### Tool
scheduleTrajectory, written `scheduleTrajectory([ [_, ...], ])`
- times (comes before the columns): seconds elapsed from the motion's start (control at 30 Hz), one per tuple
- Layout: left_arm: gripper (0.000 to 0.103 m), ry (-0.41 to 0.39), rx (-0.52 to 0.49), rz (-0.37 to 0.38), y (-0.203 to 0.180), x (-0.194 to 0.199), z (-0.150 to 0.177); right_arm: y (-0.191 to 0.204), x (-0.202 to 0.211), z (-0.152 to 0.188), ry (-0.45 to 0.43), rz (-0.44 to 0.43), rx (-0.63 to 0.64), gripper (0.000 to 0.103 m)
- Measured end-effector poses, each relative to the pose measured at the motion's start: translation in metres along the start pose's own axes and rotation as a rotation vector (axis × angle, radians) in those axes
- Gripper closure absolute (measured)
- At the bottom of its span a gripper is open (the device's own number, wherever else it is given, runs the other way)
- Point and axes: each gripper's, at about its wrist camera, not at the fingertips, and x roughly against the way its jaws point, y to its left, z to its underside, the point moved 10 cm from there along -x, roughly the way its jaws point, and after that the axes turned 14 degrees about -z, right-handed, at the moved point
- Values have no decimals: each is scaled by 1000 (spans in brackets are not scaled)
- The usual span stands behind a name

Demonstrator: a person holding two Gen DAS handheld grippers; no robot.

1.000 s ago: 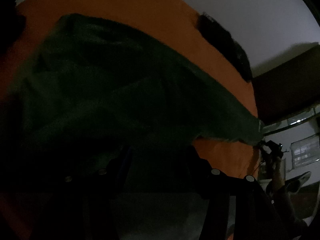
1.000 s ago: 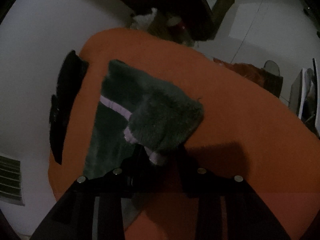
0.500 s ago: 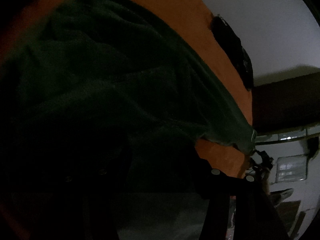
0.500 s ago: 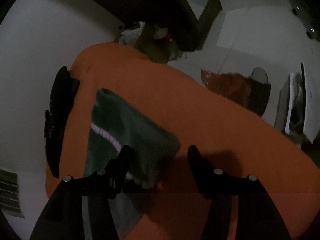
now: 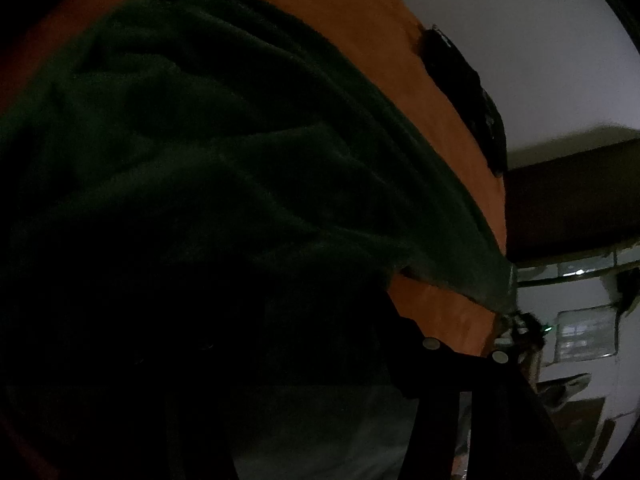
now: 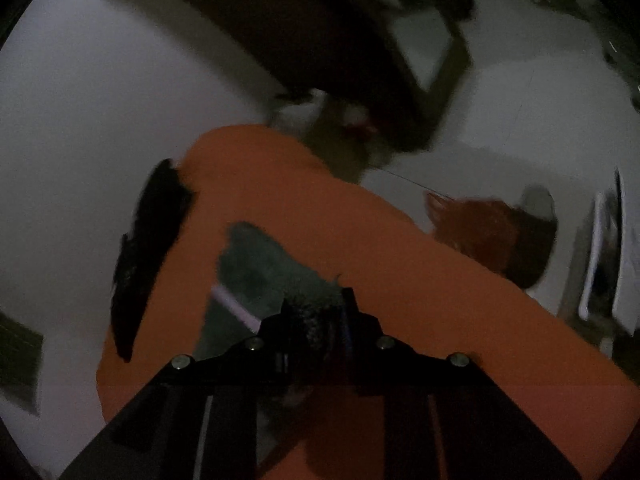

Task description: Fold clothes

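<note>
A dark green fleece garment (image 5: 248,168) lies on the orange bedsheet (image 5: 360,28) and fills most of the left wrist view. It drapes over my left gripper (image 5: 320,320), whose fingers stand wide apart; the left finger is lost in shadow. In the right wrist view the same garment (image 6: 264,264) shows a pale pink stripe (image 6: 236,308). My right gripper (image 6: 318,306) is shut on its near fuzzy edge. The right gripper (image 5: 520,326) also appears in the left wrist view, at the garment's far corner.
A black garment (image 6: 148,256) lies along the bed's edge by the white wall (image 6: 100,100). Dark wooden furniture (image 6: 320,40) stands beyond the bed. A reddish-brown heap (image 6: 488,232) sits on the pale floor to the right.
My right gripper, open half a second ago, has shut on the green garment's edge, and its view has tilted up. The garment has drawn closer over the left gripper.
</note>
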Motion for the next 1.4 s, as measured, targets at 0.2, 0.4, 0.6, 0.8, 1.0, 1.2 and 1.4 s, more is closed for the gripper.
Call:
scheduleTrajectory([
  [0.2,46,1,-32,-5,-4,-1,-3,-34,0,0,15,-28,-89,77],
  [0.4,46,-16,-24,-16,10,9,-4,-22,28,4,-10,-23,-28,57],
  [0.6,46,-46,3,-52,36,27,-2,34,75,66,68,-124,127,57],
  [0.8,46,-107,94,-48,74,53,-18,74,110,107,37,-61,421,57],
  [1.0,46,-99,123,-51,80,41,-20,78,74,140,164,-70,369,57],
  [1.2,46,-49,125,-131,105,10,6,39,31,196,300,-25,299,57],
  [1.4,46,-69,85,-182,111,12,14,29,40,212,302,-22,279,57],
])
